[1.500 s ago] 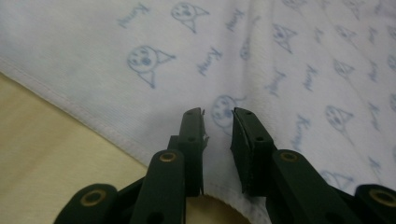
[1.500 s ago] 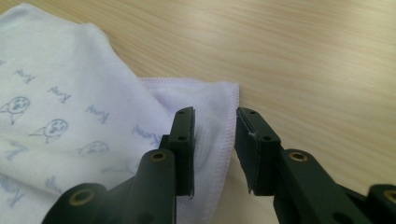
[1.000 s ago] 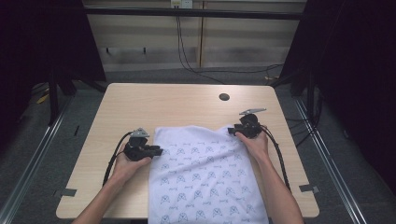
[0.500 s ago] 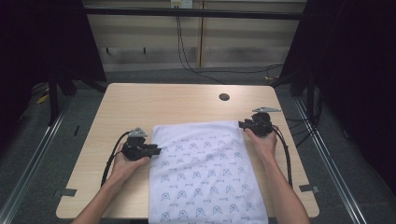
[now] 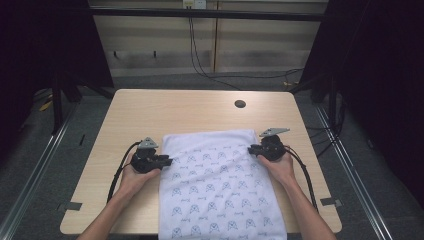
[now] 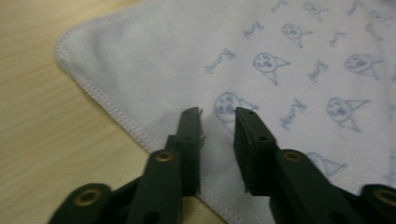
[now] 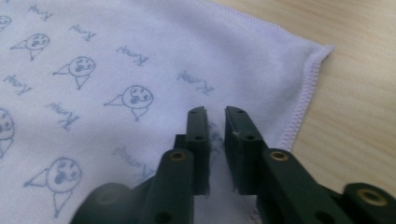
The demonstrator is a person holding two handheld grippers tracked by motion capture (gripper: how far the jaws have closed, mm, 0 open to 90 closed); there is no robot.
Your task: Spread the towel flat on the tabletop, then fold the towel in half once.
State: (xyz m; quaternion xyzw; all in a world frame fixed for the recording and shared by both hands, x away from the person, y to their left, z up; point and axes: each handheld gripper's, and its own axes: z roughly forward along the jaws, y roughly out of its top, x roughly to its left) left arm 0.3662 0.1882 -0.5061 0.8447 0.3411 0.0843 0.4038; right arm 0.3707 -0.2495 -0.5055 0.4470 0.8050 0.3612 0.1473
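Note:
A white cloth (image 5: 220, 185) printed with small blue faces lies spread flat on the wooden table (image 5: 175, 110), and its near end hangs over the front edge. My left gripper (image 5: 167, 161) sits at the cloth's left edge near the far left corner. In the left gripper view the cloth (image 6: 299, 56) lies under the left gripper (image 6: 218, 114), whose jaws stand apart with nothing between them. My right gripper (image 5: 250, 148) rests at the right edge near the far right corner. There the right gripper (image 7: 215, 112) shows a narrow gap over the cloth (image 7: 116, 60).
A small dark round hole (image 5: 240, 104) sits in the tabletop at the far right. Bare wood runs along the far side and both sides of the cloth. Cables trail from both grippers towards the front edge. Dark frames and floor surround the table.
The cloth's far edge went from bunched to straight and flat. My right gripper moved outwards to the right corner, and the left gripper stayed at the left edge.

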